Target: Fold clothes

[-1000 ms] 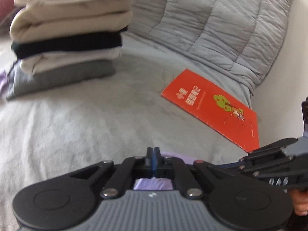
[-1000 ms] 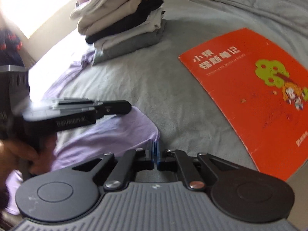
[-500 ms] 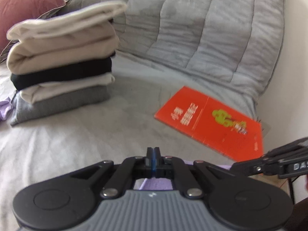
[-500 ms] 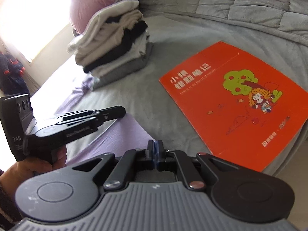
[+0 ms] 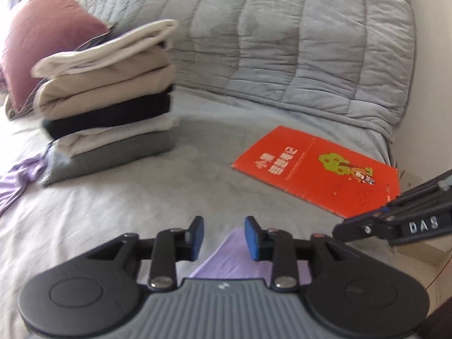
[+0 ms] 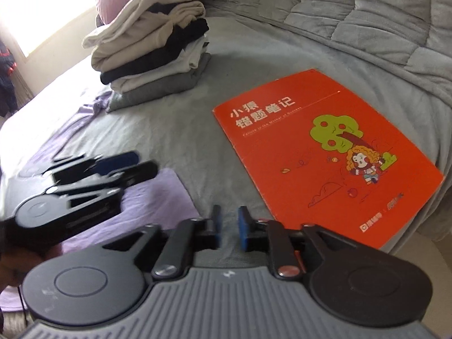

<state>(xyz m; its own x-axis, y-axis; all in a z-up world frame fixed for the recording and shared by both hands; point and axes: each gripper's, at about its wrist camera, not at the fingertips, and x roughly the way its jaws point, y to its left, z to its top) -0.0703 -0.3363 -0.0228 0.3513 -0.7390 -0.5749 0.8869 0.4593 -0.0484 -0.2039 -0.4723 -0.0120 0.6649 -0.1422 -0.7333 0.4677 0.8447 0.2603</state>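
Both grippers letting go of the lilac garment on the bed.

The left gripper (image 5: 223, 236) and right gripper (image 6: 228, 227) have jaws opening, nothing pinched; the lilac garment (image 6: 147, 197) lies flat beneath them on the bed (image 6: 175, 130). A fold looks just laid; next likely calls for re-gripping an edge or carrying it to the folded stack (image 6: 152, 48) at 11 o'clock. The orange booklet (image 6: 325, 152) at 2 o'clock carries Chinese characters; the right gripper's side reads "DAS".

daylight is cast from a blown-out window (image 6: 36, 14) at upper left. edges are bent by fisheye distortion. the left gripper (image 6: 124, 163) is smeared by motion blur.
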